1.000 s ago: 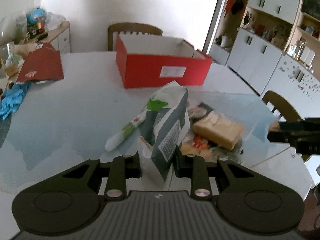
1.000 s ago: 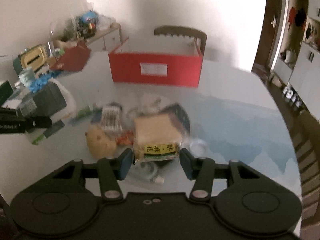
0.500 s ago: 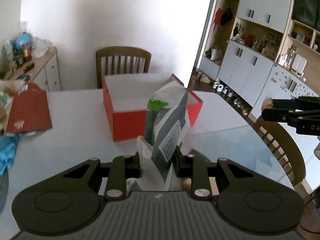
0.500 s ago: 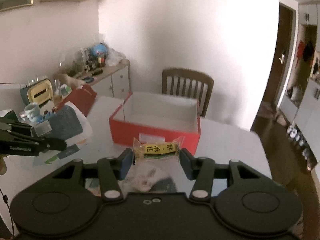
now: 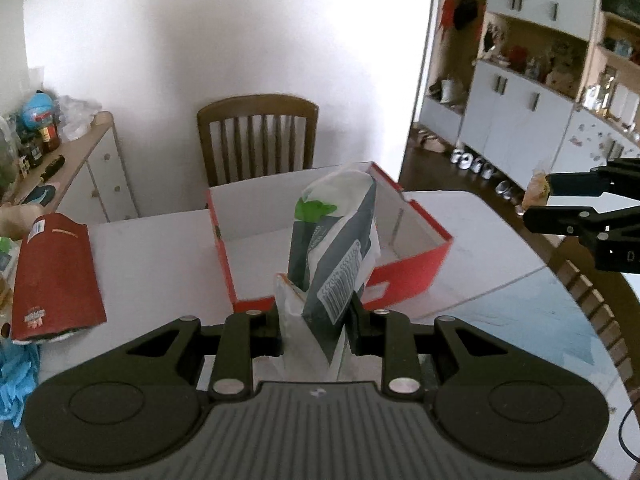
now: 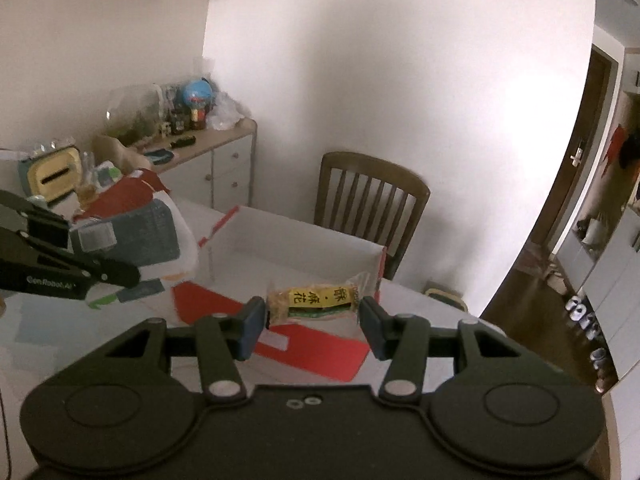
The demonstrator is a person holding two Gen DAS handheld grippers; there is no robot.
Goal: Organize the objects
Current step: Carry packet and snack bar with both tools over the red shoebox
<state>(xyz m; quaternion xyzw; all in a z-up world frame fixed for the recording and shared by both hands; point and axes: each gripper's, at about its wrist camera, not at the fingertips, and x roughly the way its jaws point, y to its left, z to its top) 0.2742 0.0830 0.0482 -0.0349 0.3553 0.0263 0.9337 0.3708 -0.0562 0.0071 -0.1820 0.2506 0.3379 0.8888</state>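
The grey-and-white bag [image 5: 340, 248] stands upright between the jaws of the left gripper [image 5: 314, 326], which are drawn narrow and pinch it near its bottom seam. It reads as a light, soft pouch: the film creases where the pads bite, and the top (with the green patch) leans a little to the right. Held so low, it will likely sway; a hold nearer the middle, on the fuller part of the body, would steady it, and the thin clear film beside the left pad looks slippery.

The yellow-labelled snack pack [image 6: 314, 300] lies crosswise in the right gripper [image 6: 313, 314], clamped end to end at its crimped ends. It looks small, light and probably brittle inside, so a gentle squeeze suits it better than a hard one.

Both packs hang in the air just on the near side of the red box [image 5: 404, 276], whose white inside is open and bare. Left of the box a red pouch [image 5: 56, 276] lies flat on the white table [image 5: 476, 216]. A wooden chair [image 5: 258, 136] stands at the far edge.
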